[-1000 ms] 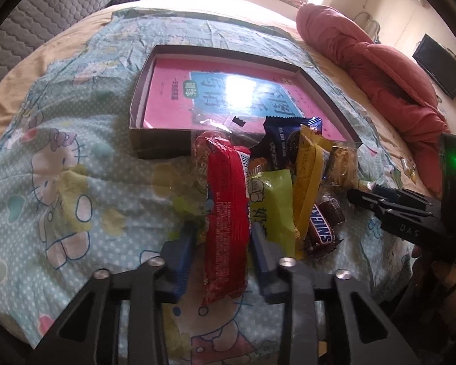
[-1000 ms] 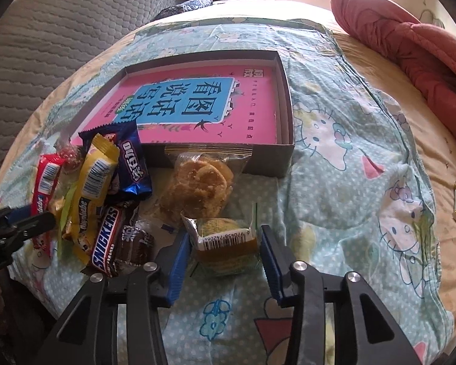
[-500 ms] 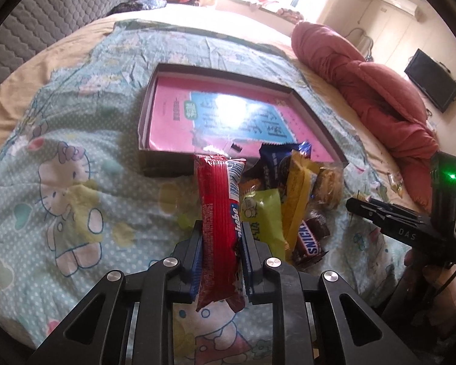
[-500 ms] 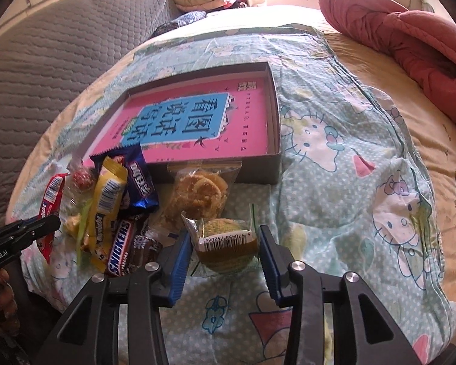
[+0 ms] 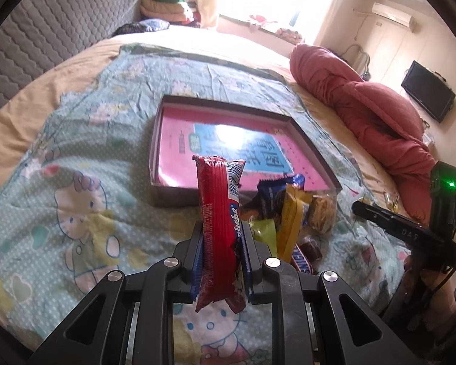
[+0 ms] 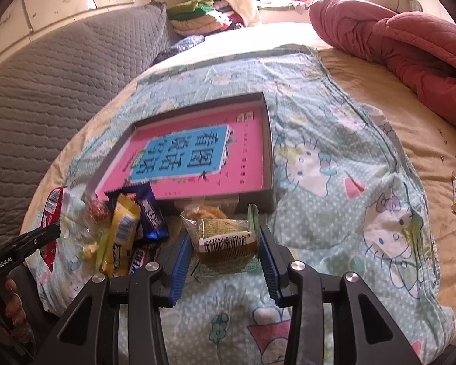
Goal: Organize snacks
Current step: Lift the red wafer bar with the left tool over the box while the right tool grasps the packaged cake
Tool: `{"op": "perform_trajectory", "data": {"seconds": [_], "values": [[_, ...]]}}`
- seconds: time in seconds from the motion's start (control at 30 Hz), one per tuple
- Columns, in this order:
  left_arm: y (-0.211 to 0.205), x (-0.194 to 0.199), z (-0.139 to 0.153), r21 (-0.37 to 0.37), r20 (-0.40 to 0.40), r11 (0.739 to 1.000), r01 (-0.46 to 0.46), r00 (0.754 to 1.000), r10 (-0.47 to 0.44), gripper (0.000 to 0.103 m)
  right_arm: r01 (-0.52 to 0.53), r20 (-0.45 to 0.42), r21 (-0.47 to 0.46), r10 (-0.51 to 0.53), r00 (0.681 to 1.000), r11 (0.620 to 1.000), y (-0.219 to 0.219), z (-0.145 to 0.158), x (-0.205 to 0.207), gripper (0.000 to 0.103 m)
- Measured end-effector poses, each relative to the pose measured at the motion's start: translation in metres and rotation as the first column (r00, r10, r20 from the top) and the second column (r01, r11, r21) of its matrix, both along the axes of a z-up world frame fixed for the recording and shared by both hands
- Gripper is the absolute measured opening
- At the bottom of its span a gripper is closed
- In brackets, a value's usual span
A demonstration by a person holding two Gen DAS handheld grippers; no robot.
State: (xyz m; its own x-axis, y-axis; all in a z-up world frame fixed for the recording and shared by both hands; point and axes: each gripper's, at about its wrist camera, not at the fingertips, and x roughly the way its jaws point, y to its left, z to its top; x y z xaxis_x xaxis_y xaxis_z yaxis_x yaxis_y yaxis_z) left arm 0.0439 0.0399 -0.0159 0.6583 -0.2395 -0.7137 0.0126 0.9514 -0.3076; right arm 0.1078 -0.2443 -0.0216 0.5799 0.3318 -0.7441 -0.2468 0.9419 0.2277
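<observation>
We held two grippers over the bed. Our left gripper was clamped on one red snack bar, which stood upright between its blue pads. Our right gripper was clamped on one clear-wrapped cake with a barcode label. Just ahead of both grippers lay one shallow box lined with a pink and blue sheet. To the right of the left gripper sat one pile of loose snacks: one blue pack, one yellow bar, one green pack and one Snickers among them.
</observation>
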Motion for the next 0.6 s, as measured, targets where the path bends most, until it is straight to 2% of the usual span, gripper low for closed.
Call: {"op": "perform_trajectory", "data": {"seconds": [0.13, 0.6], "values": [[0.006, 0.006, 0.006, 0.001, 0.020, 1.000, -0.023, 1.000, 0.023, 0.021, -0.006, 0.039, 0.028, 0.005, 0.999, 1.000, 0.000, 0.009, 0.004, 0.043], [0.018, 0.048, 0.014, 0.043, 0.078, 0.995, -0.095, 0.993, 0.091, 0.021, -0.011, 0.081, 0.057, 0.006, 0.997, 0.998, 0.002, 0.015, 0.035, 0.043]]}}
